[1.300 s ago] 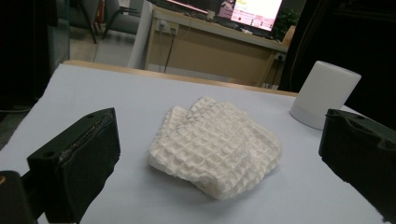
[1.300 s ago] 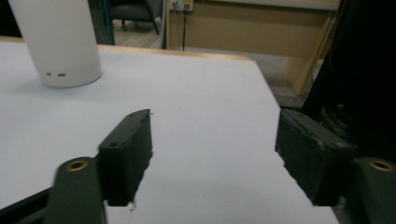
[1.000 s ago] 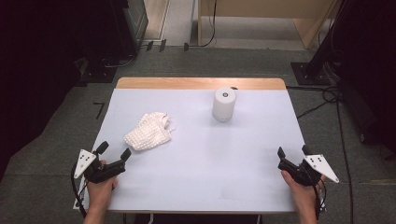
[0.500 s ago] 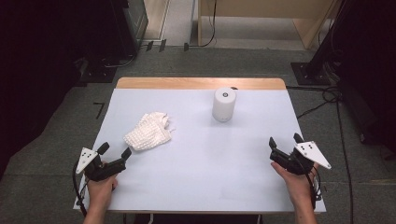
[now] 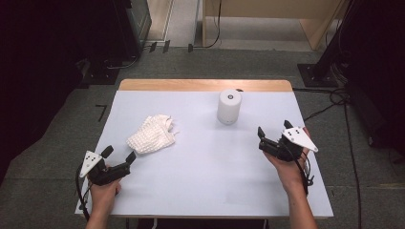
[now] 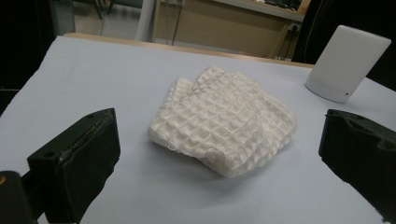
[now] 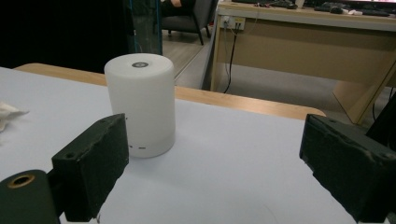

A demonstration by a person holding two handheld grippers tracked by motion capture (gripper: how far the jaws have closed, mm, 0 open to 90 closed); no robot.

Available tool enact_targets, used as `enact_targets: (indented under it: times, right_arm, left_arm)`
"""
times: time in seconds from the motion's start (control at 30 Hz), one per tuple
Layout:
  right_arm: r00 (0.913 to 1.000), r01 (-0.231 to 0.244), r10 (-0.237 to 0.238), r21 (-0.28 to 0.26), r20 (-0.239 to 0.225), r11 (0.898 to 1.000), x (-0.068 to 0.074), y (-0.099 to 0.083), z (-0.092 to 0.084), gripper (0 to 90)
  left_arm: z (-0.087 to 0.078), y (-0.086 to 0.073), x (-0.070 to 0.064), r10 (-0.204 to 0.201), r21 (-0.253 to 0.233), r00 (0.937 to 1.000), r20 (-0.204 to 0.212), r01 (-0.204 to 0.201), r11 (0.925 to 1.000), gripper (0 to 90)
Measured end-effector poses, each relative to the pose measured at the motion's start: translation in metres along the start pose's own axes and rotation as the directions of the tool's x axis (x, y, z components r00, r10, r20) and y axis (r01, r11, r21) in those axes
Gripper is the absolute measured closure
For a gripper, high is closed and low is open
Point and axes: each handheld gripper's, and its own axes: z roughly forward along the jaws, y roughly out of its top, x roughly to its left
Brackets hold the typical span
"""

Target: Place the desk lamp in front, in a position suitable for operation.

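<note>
A folded white waffle cloth [image 5: 152,134] [image 6: 224,126] lies on the left half of the pale table [image 5: 210,167]. A white upright cylinder [image 5: 229,107] [image 7: 141,105] [image 6: 345,63] stands at the back centre. My left gripper [image 5: 119,153] rests low near the front left, open, pointing at the cloth just ahead of its jaws. My right gripper [image 5: 274,128] hovers to the right of the cylinder and a little nearer than it. It is open, its jaws have just been opening wider, and nothing is between them.
A wooden strip [image 5: 205,85] runs along the table's far edge. Beyond it the grey floor carries cables [image 5: 329,98] and dark stands [image 5: 129,28], and a beige desk [image 7: 303,42] stands farther back.
My right gripper has lifted from the front right corner and travelled forward and left toward the cylinder. The left gripper, cloth and cylinder kept their places.
</note>
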Motion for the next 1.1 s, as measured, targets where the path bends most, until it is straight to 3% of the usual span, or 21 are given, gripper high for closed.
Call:
enact_targets:
  times: [0.23, 0.33, 0.47, 0.53, 0.6, 0.73, 0.9, 0.97, 1.1]
  right_arm:
    - [0.9986, -0.03, 0.031, 0.005, -0.044, 1.0, 0.015, 0.006, 0.023, 0.3]
    - [0.9976, -0.025, 0.025, 0.009, -0.064, 1.0, 0.023, 0.007, 0.033, 0.0]
    - [0.9989, -0.015, 0.017, 0.034, -0.045, 0.999, 0.033, 0.011, 0.047, 0.0]
    - [0.9969, -0.023, 0.024, 0.024, -0.075, 0.999, 0.038, 0.012, 0.051, 0.0]
    - [0.9975, -0.028, 0.031, 0.053, -0.064, 0.998, 0.042, 0.014, 0.059, 0.0]
    - [0.9951, -0.003, 0.008, 0.057, -0.099, 0.998, 0.051, 0.015, 0.07, 0.0]
    - [0.9974, 0.013, -0.009, 0.066, -0.072, 0.998, 0.059, 0.02, 0.085, 0.0]
    - [0.998, -0.005, 0.008, 0.06, -0.063, 0.998, 0.06, 0.022, 0.092, 0.5]
    - [0.9986, -0.003, 0.006, 0.062, -0.052, 0.998, 0.062, 0.025, 0.11, 6.5]
  left_arm:
    - [0.0, 0.0, 0.001, -0.005, 0.001, 0.9999, 0.009, 0.005, 1.0, 0.0]
    - [0.0, 0.0, 0.001, -0.008, 0.001, 0.9999, 0.011, 0.008, 1.0, 0.0]
    - [0.001, 0.0, 0.001, -0.008, 0.001, 0.9999, 0.012, 0.008, 1.0, 0.0]
    - [0.001, 0.0, 0.001, -0.01, 0.001, 0.9999, 0.013, 0.01, 0.9999, 0.0]
    - [0.0, 0.0, 0.002, -0.01, 0.002, 0.9998, 0.014, 0.01, 0.9999, 0.0]
    - [0.001, 0.0, 0.002, -0.011, 0.002, 0.9998, 0.015, 0.011, 0.9999, 0.0]
    - [0.001, 0.0, 0.002, -0.011, 0.001, 0.9998, 0.016, 0.01, 0.9999, 0.0]
    - [0.001, 0.0, 0.002, -0.012, 0.002, 0.9998, 0.017, 0.012, 0.9999, 0.0]
    - [0.001, 0.0, 0.002, -0.012, 0.001, 0.9998, 0.018, 0.012, 0.9999, 0.0]
